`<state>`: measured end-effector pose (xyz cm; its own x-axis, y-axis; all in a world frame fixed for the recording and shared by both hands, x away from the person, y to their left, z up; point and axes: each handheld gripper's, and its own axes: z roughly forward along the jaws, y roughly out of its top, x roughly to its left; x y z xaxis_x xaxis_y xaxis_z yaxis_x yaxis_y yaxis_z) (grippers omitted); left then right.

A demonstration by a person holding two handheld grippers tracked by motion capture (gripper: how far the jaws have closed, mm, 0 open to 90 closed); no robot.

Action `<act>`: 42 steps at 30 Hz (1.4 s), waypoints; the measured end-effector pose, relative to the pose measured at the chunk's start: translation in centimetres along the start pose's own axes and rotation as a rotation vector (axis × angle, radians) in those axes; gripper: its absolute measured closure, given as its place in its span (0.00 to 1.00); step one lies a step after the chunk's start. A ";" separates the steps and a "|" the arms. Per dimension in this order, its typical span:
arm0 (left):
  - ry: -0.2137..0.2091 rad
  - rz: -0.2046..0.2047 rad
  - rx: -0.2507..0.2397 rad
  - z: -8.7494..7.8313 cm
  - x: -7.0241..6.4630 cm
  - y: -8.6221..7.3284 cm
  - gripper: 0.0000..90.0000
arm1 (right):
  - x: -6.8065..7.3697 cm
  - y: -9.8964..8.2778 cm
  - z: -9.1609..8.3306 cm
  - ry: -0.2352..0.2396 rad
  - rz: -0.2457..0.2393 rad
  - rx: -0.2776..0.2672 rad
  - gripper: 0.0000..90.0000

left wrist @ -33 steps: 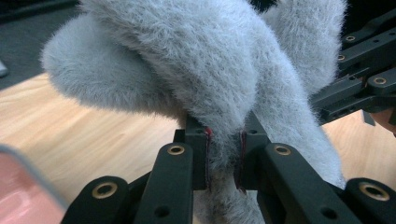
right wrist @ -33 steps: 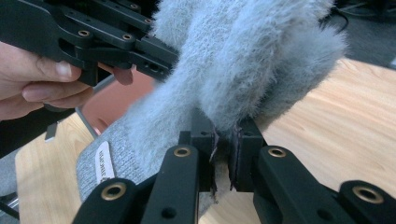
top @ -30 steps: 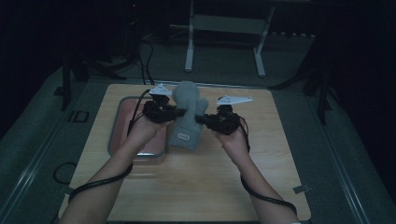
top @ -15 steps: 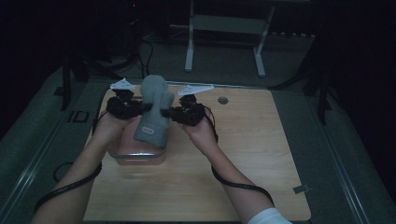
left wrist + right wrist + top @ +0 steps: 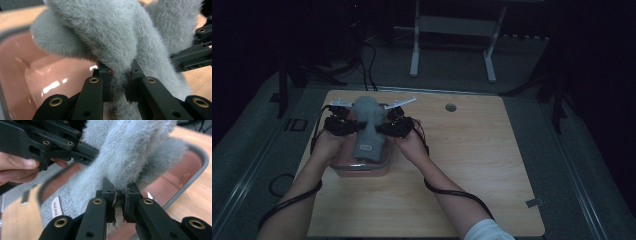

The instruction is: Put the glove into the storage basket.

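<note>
A fluffy grey sock (image 5: pixel 367 127) hangs between both grippers over a pink tray (image 5: pixel 384 162) with a grey rim at the table's left. My left gripper (image 5: pixel 353 126) is shut on the sock's left edge, and in the left gripper view its jaws pinch a fold of the grey sock (image 5: pixel 120 52) above the pink tray (image 5: pixel 30 75). My right gripper (image 5: pixel 380 128) is shut on the sock's right edge; in the right gripper view the sock (image 5: pixel 130 152) is pinched and its lower end with a white label (image 5: pixel 57 207) drapes into the tray (image 5: pixel 197 152).
The wooden table (image 5: pixel 472 160) stretches to the right of the tray, with a small round grommet (image 5: pixel 450 107) near its far edge. A white stand frame (image 5: pixel 452 40) is on the floor beyond the table. Cables trail from both grippers along the person's forearms.
Both hands have carried the sock from the table's middle leftward and down. It now hangs over the pink tray with its lower end reaching into it.
</note>
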<state>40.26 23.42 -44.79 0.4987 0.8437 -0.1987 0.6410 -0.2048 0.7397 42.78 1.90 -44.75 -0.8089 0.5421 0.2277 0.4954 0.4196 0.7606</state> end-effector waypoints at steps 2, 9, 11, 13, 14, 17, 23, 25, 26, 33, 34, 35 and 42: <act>0.007 -0.019 0.023 0.9 0.4 -0.6 0.89 | -0.1 -0.2 0.5 -0.004 0.003 0.016 0.92; 0.069 -0.038 0.131 3.2 0.9 -1.9 0.88 | -0.3 -1.5 4.0 -0.068 -0.011 0.129 0.91; 0.086 -0.049 0.152 3.5 0.9 -2.0 0.88 | -0.4 -1.6 4.5 -0.077 -0.007 0.143 0.91; 0.098 -0.062 0.169 4.0 1.0 -2.0 0.88 | -0.5 -1.6 4.8 -0.082 -0.002 0.150 0.91; 0.102 -0.065 0.181 4.2 1.0 -2.0 0.88 | -0.5 -1.7 5.0 -0.088 0.001 0.159 0.91; 0.120 -0.064 0.226 5.4 1.1 -2.2 0.88 | -0.5 -1.7 5.7 -0.106 -0.020 0.200 0.88; 0.144 -0.073 0.287 6.6 1.2 -2.3 0.80 | -0.4 -1.4 5.2 -0.124 -0.050 0.202 0.74; 0.162 -0.076 0.299 6.7 1.3 -2.2 0.73 | -0.5 -1.3 4.8 -0.123 -0.049 0.184 0.69; 0.183 -0.070 0.306 6.7 1.2 -2.1 0.71 | -0.6 -1.2 4.5 -0.117 -0.048 0.177 0.67; 0.236 -0.073 0.281 6.5 0.8 -1.8 0.44 | -1.1 -0.8 1.8 -0.062 -0.031 0.108 0.55; 0.241 -0.074 0.259 6.0 0.9 -1.8 0.41 | -1.2 -0.7 0.9 -0.054 -0.044 0.090 0.51; 0.241 -0.074 0.259 6.0 0.9 -1.8 0.38 | -1.2 -0.7 0.4 -0.053 -0.050 0.077 0.48; 0.229 -0.056 0.155 3.3 0.5 -2.0 0.24 | -1.6 -1.1 -2.0 -0.041 -0.070 0.048 0.29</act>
<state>41.17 22.62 -48.52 0.3264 0.9424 -0.0725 0.7540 -0.2134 0.6213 42.91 -0.93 -44.74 -0.8290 0.5390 0.1490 0.4531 0.4914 0.7438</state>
